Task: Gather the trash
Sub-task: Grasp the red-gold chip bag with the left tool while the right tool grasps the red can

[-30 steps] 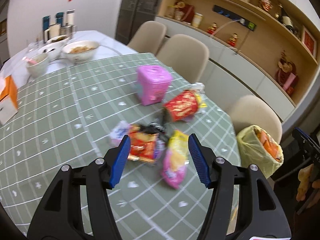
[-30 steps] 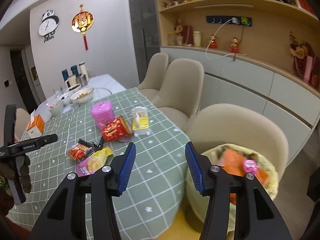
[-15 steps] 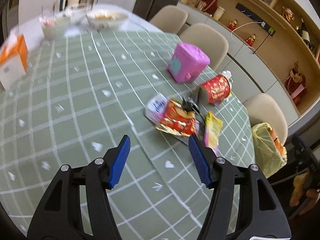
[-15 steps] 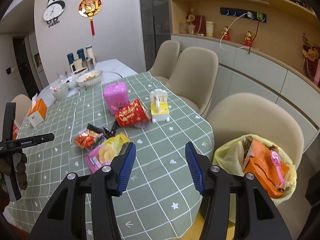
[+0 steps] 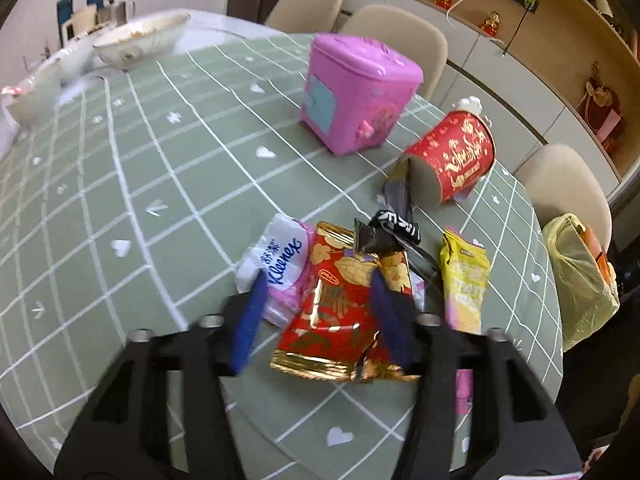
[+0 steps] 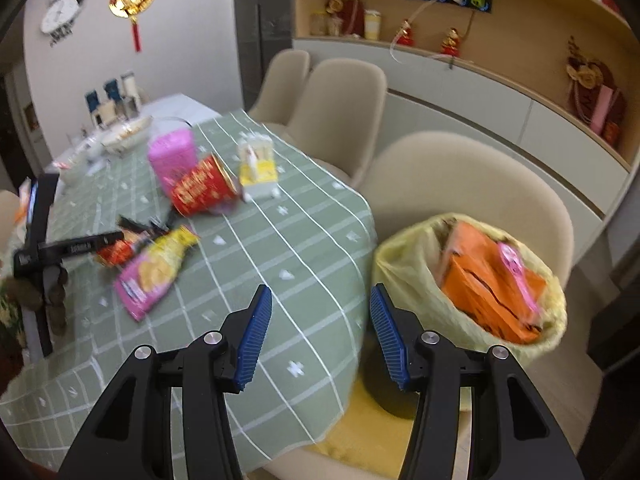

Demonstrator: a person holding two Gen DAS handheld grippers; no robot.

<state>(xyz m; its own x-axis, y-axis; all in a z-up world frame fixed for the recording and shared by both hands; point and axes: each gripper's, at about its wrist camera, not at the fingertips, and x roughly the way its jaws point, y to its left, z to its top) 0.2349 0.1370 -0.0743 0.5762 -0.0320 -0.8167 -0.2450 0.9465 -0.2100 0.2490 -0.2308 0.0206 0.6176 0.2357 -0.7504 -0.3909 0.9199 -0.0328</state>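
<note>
Trash lies on the green checked tablecloth [image 5: 120, 184]: a red and gold snack wrapper [image 5: 340, 300], a Kleenex tissue pack [image 5: 276, 260], a yellow and pink chip bag [image 5: 464, 280], black wrappers [image 5: 392, 232] and a tipped red paper cup [image 5: 456, 160]. My left gripper [image 5: 320, 316] is open, its blue fingers straddling the red wrapper. My right gripper [image 6: 316, 332] is open and empty above the table's edge. The bin with a yellow bag [image 6: 472, 280] stands right of it, holding orange packaging; it also shows in the left wrist view [image 5: 576, 276].
A pink toy box [image 5: 356, 92] stands behind the trash. A white and yellow toy [image 6: 258, 168] sits by the red cup [image 6: 202, 190]. Bowls [image 5: 140, 40] stand at the far end. Beige chairs [image 6: 460, 184] ring the table.
My left gripper has come down and forward over the trash pile, so its fingers now straddle the red wrapper. My right gripper has shifted slightly, bringing the bin closer.
</note>
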